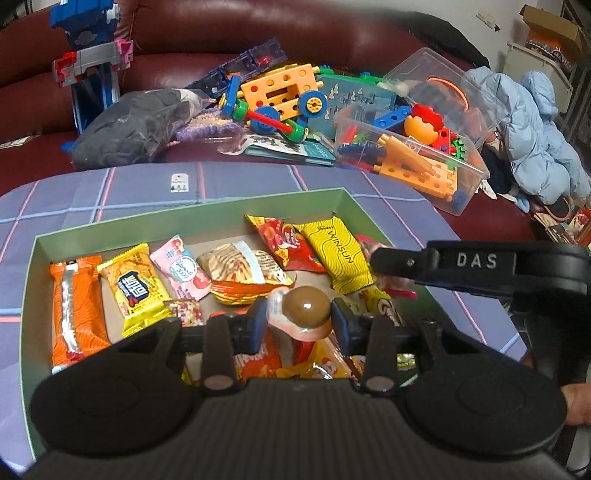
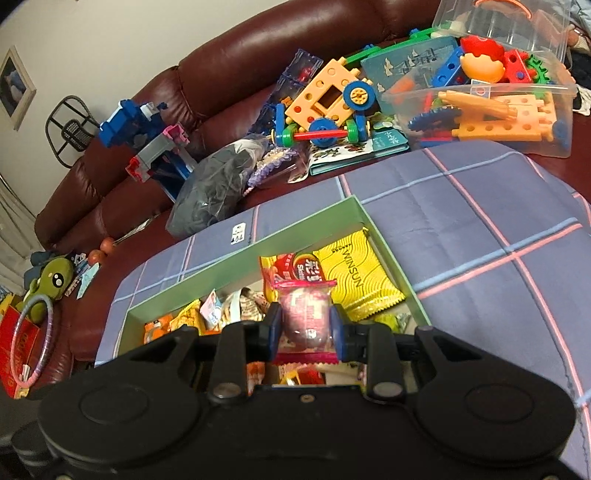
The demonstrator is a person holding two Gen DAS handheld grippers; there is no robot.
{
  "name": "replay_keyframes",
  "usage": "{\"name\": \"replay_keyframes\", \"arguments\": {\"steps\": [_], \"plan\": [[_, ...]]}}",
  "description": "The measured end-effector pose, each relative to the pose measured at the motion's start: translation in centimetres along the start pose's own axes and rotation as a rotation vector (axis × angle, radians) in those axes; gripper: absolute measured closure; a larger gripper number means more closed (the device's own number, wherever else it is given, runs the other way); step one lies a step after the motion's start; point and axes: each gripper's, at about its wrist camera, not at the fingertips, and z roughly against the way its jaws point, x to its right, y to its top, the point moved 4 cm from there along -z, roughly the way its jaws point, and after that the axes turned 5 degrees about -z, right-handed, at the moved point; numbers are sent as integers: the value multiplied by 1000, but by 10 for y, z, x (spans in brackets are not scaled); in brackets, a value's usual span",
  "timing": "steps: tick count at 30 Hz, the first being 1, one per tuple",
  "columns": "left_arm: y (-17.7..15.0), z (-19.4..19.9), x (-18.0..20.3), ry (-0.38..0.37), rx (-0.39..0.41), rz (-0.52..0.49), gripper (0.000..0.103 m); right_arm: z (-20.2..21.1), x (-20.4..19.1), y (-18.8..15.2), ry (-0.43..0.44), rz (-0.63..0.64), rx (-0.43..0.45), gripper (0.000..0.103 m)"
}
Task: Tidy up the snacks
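A green box (image 1: 207, 210) on the plaid cloth holds several snack packets, among them a yellow WINSUN packet (image 1: 338, 253) and an orange bar (image 1: 75, 306). My left gripper (image 1: 300, 321) is shut on a brown jelly cup (image 1: 304, 308) and holds it over the box's near middle. The right gripper reaches in from the right in the left wrist view (image 1: 376, 258). In the right wrist view my right gripper (image 2: 304, 325) is shut on a pink wrapped candy (image 2: 304, 314) above the box's (image 2: 258, 240) right part, near the yellow packet (image 2: 354, 280).
The purple plaid cloth (image 2: 480, 229) covers the table. Behind it a dark red sofa (image 1: 258, 33) carries toys: a clear bin of building parts (image 1: 413, 158), an orange wheeled toy (image 1: 280, 99), a blue robot (image 1: 88, 59), a grey bag (image 1: 136, 125).
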Motion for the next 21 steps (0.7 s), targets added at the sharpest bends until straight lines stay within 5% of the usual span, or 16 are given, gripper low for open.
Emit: {"name": "replay_keyframes", "arguments": {"steps": [9,10,11,13,15,18,21], "plan": [[1,-18,-6,8,-34,19,66,-18,1,4,8,-24,-19,75],[1,-19,-7,12,-40,23,60,-19,0,4,13,-26,-20,73],[-1,-21,-9,15,-45,31,42,-21,0,5,15,-31,-20,71],[-3,-22,-13,30,-50,51,17,-20,2,6,13,-50,-11,45],[-5,-20,-17,49,-43,65,8,-17,6,4,4,-76,5,15],[-9,-19,-20,56,-54,79,0,-10,10,2,-8,-93,24,1],[-13,-14,-20,54,-65,71,0,-2,12,-1,-25,-102,40,0]]}}
